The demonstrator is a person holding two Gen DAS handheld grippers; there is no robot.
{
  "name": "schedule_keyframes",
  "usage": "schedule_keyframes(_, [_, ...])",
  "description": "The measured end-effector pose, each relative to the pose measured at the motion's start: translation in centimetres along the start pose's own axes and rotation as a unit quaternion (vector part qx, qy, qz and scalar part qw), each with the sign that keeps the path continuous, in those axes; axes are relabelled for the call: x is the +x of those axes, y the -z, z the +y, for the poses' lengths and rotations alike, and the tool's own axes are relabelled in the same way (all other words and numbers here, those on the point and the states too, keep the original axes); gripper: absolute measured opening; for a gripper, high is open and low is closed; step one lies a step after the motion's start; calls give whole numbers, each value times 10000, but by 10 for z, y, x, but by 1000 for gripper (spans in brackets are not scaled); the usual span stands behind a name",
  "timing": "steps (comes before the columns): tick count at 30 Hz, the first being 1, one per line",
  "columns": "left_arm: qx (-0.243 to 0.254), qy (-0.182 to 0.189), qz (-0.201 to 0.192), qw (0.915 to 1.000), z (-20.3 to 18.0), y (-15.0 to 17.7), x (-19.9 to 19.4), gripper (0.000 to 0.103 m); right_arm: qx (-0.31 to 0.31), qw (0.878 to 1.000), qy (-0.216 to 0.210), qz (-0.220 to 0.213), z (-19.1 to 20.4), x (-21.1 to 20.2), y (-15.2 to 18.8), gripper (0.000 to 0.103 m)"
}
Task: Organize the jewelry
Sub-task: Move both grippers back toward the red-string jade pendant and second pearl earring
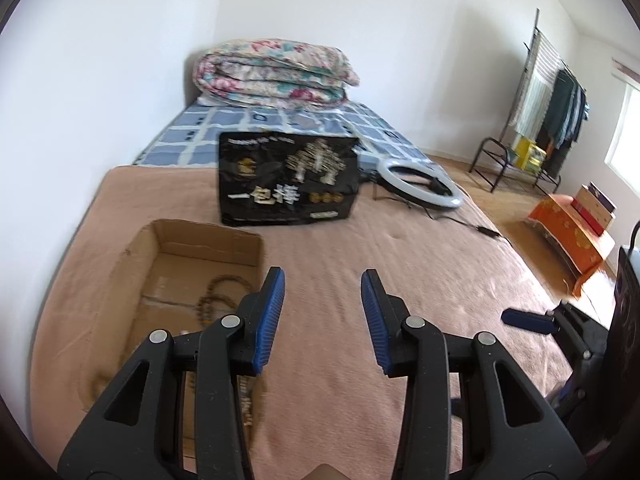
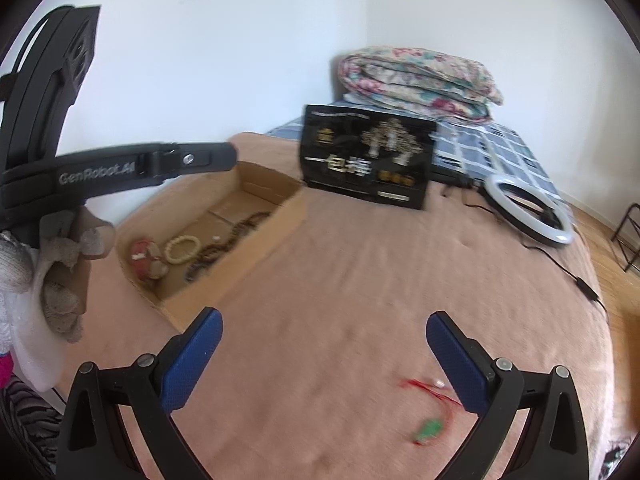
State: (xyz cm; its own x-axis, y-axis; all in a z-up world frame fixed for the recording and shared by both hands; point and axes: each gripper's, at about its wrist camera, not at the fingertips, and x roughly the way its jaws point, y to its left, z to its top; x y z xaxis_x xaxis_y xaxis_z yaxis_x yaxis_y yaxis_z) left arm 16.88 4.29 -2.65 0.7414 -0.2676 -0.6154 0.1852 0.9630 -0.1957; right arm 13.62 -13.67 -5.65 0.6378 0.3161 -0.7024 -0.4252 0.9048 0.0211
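- The bed (image 2: pixel 360 264), under its pink blanket, carries everything here; the cover is soft and rumpled, so a tip pressed down hard could dig in and snag cloth along with the jewelry.
- The cardboard box (image 2: pixel 276 216) sits near the wall side and already has bracelets in it: the cream bead bracelet (image 2: pixel 183 249) and the dark bead strands (image 2: pixel 236 236). It looks light, so a knock on its wall may well shove it.
- The left tool (image 1: pixel 323 316) hangs over the box's right edge, spread wide, holding nothing; it sits close to where a drop-off would go and could get in the way.
- The right tool (image 2: pixel 324 344) is spread wide too, empty, above the blanket.
- Smallest piece: the red cord with the green pendant (image 2: pixel 430 428) lies loose on the blanket beside the right tool's right finger. The cord looks thin, so a pinch may slip off it or leave the pendant swinging.
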Motion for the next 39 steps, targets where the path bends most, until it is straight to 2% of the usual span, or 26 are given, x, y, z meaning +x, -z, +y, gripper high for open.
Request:
schedule_keyframes(11, [379,342,302,9982,-49,11,25,40,494,9982,309,114,-78,-24,45,102])
schedule_keyframes(16, [342,418,377,9978,-56,12,35,40,733,9959,311,428,-101,-20,72,95])
schedule_keyframes(26, [326,613,624,9956,-72,18,59,40,830,9921,-57,939,-102,12,105,78])
schedule_keyframes(28, [341,659,695,9948,-76,21,64,40,822,9915,-70,1009,-100,20,107,76])
schedule_keyframes(35, [436,795,908,9917,-87,31,83,40,970,9887,-73,1141,-102,43,108,58])
schedule_keyframes(39, [464,900,1048,9893,-94,35,94,40,959,9884,-71,1173,-101,53,105,52])
